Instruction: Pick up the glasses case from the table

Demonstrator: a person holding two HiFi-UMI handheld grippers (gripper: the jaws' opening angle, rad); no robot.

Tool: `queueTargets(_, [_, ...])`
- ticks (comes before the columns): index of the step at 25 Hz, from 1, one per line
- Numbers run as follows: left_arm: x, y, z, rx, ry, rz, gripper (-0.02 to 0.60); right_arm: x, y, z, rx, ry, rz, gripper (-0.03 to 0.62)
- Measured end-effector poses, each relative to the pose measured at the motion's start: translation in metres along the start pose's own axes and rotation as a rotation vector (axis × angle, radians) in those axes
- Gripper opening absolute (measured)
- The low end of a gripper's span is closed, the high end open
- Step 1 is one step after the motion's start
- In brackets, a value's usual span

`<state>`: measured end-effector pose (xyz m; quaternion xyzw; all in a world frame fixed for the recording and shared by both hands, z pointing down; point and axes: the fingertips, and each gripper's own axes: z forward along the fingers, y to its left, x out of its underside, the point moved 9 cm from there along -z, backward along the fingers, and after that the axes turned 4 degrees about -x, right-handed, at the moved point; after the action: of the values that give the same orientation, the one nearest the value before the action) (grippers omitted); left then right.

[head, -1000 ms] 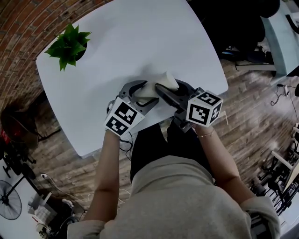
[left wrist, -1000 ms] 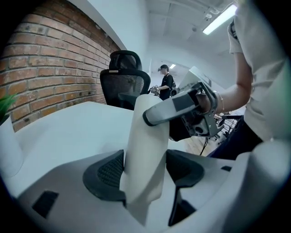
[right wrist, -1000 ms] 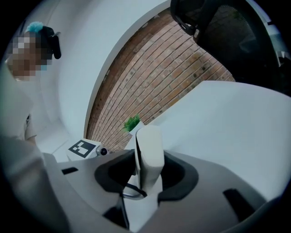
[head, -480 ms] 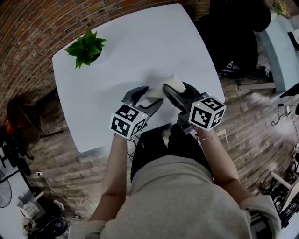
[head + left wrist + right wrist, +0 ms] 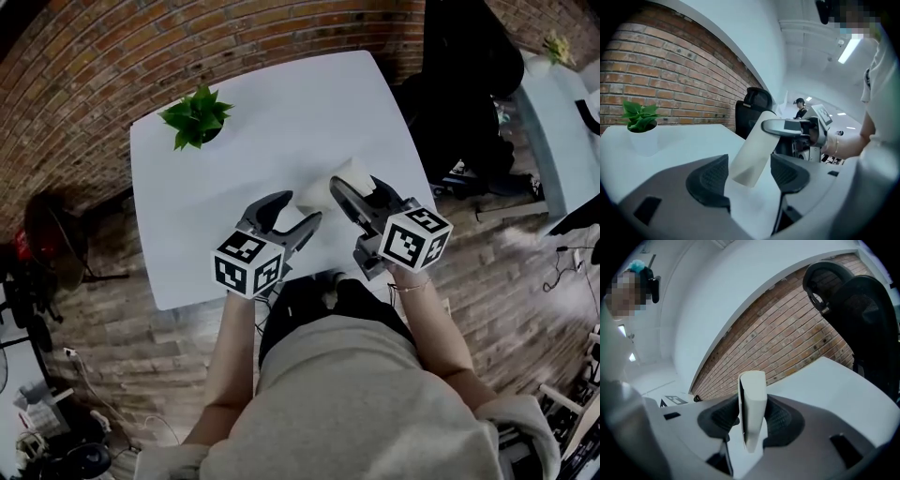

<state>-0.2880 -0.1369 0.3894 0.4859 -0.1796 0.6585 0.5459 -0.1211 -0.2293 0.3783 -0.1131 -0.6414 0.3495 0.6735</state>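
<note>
The white glasses case (image 5: 328, 186) is up off the white table (image 5: 234, 159), with my right gripper (image 5: 361, 190) shut on its right end. In the right gripper view the case (image 5: 752, 390) stands edge-on, pinched between both pads. My left gripper (image 5: 292, 214) is open at the case's other end. In the left gripper view the case (image 5: 757, 140) slants down from the right gripper's finger (image 5: 787, 125) into the gap of the left gripper (image 5: 750, 176). Bare space shows between the case and the right-hand pad.
A small potted plant (image 5: 197, 117) stands near the table's far left corner, also seen in the left gripper view (image 5: 640, 117). A black office chair (image 5: 469, 84) sits past the far right corner. Brick floor surrounds the table, and a brick wall (image 5: 797, 338) lies behind.
Both grippers have risen from the table, and the case has come up with them in the right gripper. The left gripper has rolled and no longer wraps the case's end closely.
</note>
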Motion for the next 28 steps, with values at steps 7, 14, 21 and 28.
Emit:
queueTargets(7, [-0.015,-0.013,-0.015,-0.041,-0.138,-0.083,0.265,-0.021,0.01,-0.009,-0.034,-0.049,-0.035,0.152])
queueTargets(14, [-0.027,-0.009,-0.037,-0.072,-0.298,-0.27,0.17,-0.037,0.024,-0.014,-0.062,-0.098,-0.047,0.152])
queueTargets(21, [-0.039,-0.015,-0.049,-0.124,-0.369,-0.228,0.115,-0.046,0.035,-0.015,-0.102,-0.13,-0.075,0.152])
queueTargets(28, [-0.044,-0.024,-0.051,-0.18,-0.378,-0.159,0.014,-0.051,0.041,-0.018,-0.115,-0.149,-0.093,0.152])
